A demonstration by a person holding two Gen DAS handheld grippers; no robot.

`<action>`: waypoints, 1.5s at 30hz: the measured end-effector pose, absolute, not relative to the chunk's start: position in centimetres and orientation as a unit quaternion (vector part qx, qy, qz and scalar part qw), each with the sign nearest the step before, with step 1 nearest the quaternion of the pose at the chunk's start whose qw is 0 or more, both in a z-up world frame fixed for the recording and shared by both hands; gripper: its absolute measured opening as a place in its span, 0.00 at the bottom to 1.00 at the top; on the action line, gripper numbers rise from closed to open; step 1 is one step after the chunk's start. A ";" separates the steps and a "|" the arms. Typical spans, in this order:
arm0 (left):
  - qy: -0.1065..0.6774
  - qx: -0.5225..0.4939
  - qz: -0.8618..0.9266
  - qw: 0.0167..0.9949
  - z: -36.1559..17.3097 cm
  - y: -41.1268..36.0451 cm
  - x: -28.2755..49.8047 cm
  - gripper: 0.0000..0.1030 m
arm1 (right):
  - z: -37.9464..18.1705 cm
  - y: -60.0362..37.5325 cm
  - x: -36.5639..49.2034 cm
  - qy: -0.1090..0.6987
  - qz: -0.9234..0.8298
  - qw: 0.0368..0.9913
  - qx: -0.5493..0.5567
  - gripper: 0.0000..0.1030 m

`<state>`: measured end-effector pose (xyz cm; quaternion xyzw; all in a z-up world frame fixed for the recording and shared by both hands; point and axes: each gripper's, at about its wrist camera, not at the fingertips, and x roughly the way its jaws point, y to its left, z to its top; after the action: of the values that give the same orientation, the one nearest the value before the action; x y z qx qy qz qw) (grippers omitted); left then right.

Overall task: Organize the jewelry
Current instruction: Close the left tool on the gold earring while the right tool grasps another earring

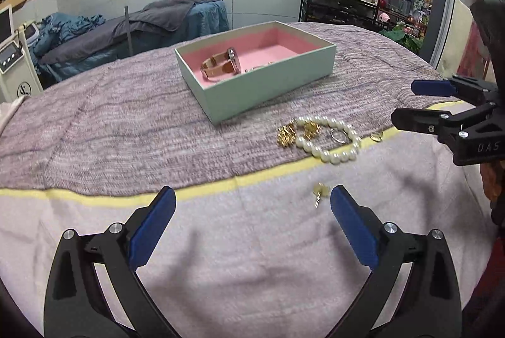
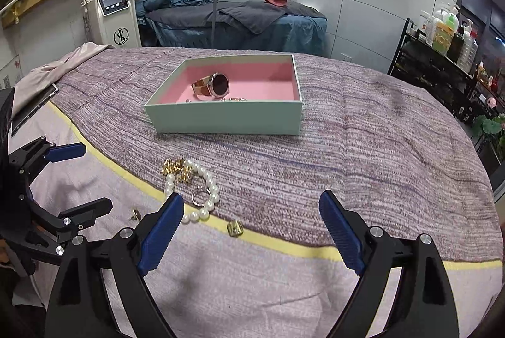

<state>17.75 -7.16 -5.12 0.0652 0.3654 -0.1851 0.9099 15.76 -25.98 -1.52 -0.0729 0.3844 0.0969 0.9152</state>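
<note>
Jewelry lies loose on the blanket (image 2: 363, 148), on the near side of the mint box (image 2: 227, 117). Left of the pearl bracelet (image 2: 206, 180): small gold earring (image 1: 319, 192), just ahead of the left gripper (image 1: 252, 211), jaws released, holding nothing. Gold charms (image 2: 176, 169) and silver ring (image 2: 199, 196) sit within the bracelet's loop. Right of the bracelet: gold ring (image 2: 235, 227), nearest the right gripper (image 2: 252, 221), spread wide, nothing held. Watch (image 2: 213, 87) already lies in the box. No obstruction between.
</note>
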 end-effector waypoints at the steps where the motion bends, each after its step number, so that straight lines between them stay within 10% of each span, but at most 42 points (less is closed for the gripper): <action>1: 0.368 0.063 -0.187 0.909 -5.3 -7.2 17.5 0.94 | -1.8 -26.2 15.4 0.386 0.095 0.915 -0.069 0.83; 10: 0.378 0.059 -0.197 0.903 -6.4 -8.0 16.3 0.94 | -3.7 -27.0 13.5 0.406 0.096 0.908 -0.042 0.83; 15: 0.382 0.061 -0.214 0.897 -6.6 -8.7 16.3 0.76 | -4.3 -26.5 13.5 0.412 0.101 0.904 -0.052 0.82; 45: 0.400 0.056 -0.272 0.873 -6.9 -12.0 18.8 0.15 | -5.1 -25.0 17.2 0.442 0.125 0.885 -0.077 0.25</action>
<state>18.76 -12.00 -6.92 0.0559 0.3999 -0.2722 0.8734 17.17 -25.01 -5.11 -0.0768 0.4415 0.1250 0.8852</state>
